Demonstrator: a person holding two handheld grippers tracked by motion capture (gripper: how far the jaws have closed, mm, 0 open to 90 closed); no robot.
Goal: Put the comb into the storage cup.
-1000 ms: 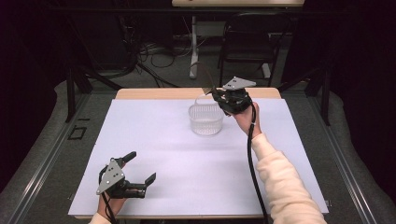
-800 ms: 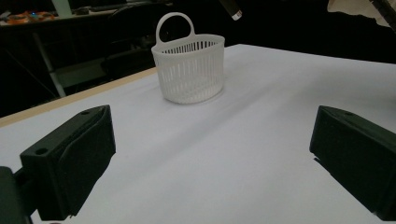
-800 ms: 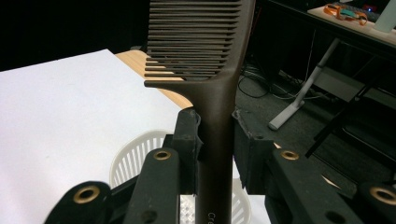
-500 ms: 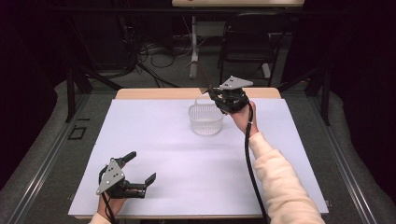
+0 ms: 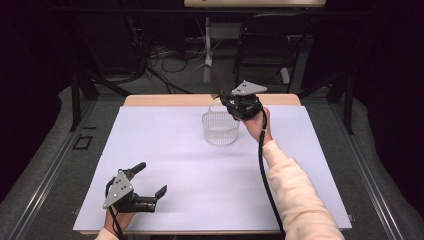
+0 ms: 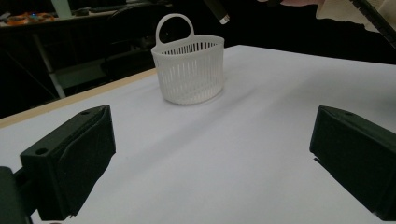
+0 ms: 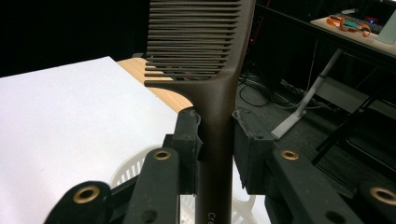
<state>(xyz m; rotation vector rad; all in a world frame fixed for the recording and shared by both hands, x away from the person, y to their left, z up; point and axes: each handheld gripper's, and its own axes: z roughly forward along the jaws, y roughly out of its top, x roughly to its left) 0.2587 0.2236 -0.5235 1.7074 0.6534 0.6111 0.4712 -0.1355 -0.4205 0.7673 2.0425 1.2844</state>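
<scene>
Comb [image 7: 205, 70]: dark brown, upright, its handle pinched between the right gripper [image 7: 217, 140] jaws, above the white basket [image 5: 220, 128] (far table edge). Left gripper [image 5: 145, 182]: jaws spread, empty, near edge.

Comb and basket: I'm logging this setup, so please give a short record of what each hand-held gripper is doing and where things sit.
held item: dark brown plastic comb, teeth up
right hand-held gripper: shut on the comb, above the basket
container: white slotted plastic basket, upright on the white table sheet
left hand-held gripper: open, near the table's front edge
</scene>
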